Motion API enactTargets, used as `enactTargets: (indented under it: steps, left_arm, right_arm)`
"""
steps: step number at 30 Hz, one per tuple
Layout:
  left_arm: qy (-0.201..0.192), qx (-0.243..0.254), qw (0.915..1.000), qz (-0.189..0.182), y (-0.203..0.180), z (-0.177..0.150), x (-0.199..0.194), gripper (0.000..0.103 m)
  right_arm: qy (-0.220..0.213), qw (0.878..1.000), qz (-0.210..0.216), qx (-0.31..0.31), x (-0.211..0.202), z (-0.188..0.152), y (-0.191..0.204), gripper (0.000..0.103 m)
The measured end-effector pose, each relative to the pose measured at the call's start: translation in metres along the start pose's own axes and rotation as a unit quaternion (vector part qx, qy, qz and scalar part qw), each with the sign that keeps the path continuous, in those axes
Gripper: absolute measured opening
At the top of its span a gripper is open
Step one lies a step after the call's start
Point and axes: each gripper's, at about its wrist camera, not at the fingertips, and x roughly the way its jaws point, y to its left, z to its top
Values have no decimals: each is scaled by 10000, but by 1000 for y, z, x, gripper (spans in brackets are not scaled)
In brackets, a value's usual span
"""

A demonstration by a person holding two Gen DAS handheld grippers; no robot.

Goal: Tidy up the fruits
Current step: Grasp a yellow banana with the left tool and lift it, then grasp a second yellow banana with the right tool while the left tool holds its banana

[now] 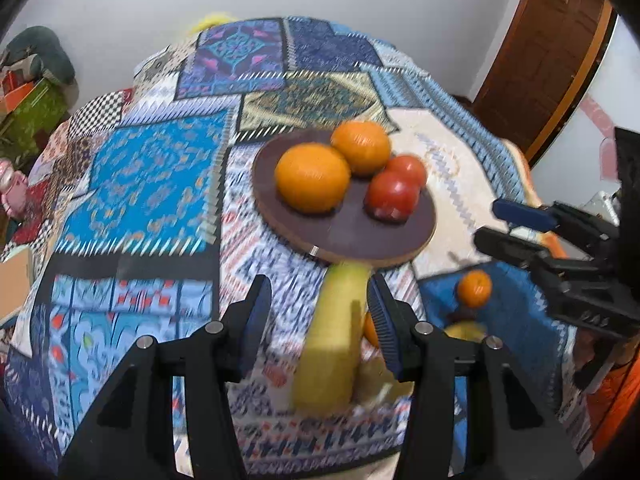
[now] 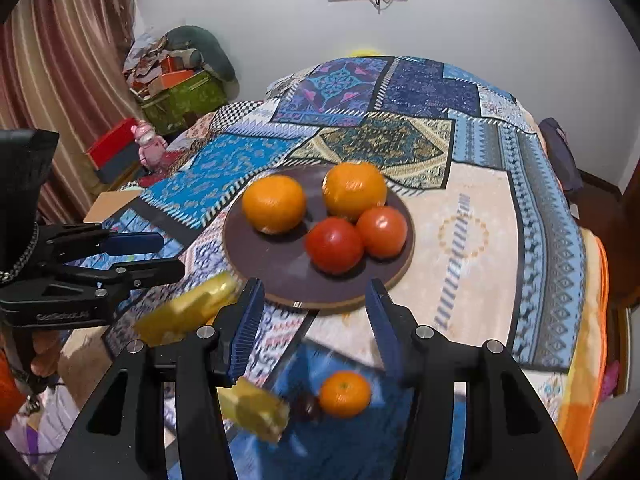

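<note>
A dark round plate (image 1: 352, 236) (image 2: 276, 268) on the patchwork cloth carries two oranges (image 1: 313, 178) (image 2: 354, 190) and two red fruits (image 1: 394, 196) (image 2: 335, 245). My left gripper (image 1: 318, 292) (image 2: 170, 252) is open above a blurred banana (image 1: 332, 340) (image 2: 192, 306) that lies on the cloth just in front of the plate, and the pads do not press on it. My right gripper (image 2: 314, 292) (image 1: 490, 222) is open with nothing between its fingers. Below it lie a small orange (image 2: 345, 394) (image 1: 474, 288), a dark small fruit (image 2: 308, 405) and another yellow piece (image 2: 256, 410).
The patchwork cloth (image 2: 400, 136) covers a raised surface that drops off at the right and near edges. Boxes and clutter (image 2: 176, 88) and a pink figurine (image 2: 150, 146) stand at the left by a curtain. A wooden door (image 1: 556, 40) is at the right.
</note>
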Motion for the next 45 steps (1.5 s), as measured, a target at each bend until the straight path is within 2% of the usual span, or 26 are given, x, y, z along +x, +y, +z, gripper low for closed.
enactTargets:
  steps: [9,18,22,24,26,27,28,32,35,38,40,42,45]
  left_arm:
    - [290,-22,9994,-169,3,-34,6,49]
    - [481,156,9983,-280,-10,-25,31,49]
    - [597,78,9977,-305,-6,-22,43,50]
    - [621,4,9973,-403,-1,-22,47,49]
    - [594,15,9974,-401,0,-23,46,47]
    - [578,43,9975,-403,1,-24,44,42]
    - [576,53,9975,-398,1,-25,43,40]
    - [429,112,9990,28,8,-35,28,37]
    - [466,-29,9989,1,21,-45,19,37]
    - [458,-116,9989,56,30,-56,7,37]
    - [452,-176,9988,45,34,-65,0,37]
    - [445,-242,9987,16,34,-73,-7,37]
    - [445,-240,9987,28,31,-84,-15,36]
  right_arm:
    - [330,9992,236,25,11,-27,22,49]
    - [549,9976,418,-91,15,-41,37,50]
    - [624,9966,516,-131,20,-46,44,55]
    - [618,9964,552,-205,22,-47,48,66]
    - [628,9961,560,-256,25,-47,52,71]
    - [645,9959,554,-307,28,-47,55,72]
    - [674,9956,529,-374,30,-46,58,73]
    - [763,9937,547,-619,36,-46,64,73]
    - [906,9918,605,-670,42,-45,63,73]
    - [986,9915,687,-493,45,-46,59,67]
    - [1002,9916,766,-280,45,-45,55,60]
    - [1011,9909,883,-90,43,-46,50,48]
    - [1014,9904,936,78,38,-49,46,39]
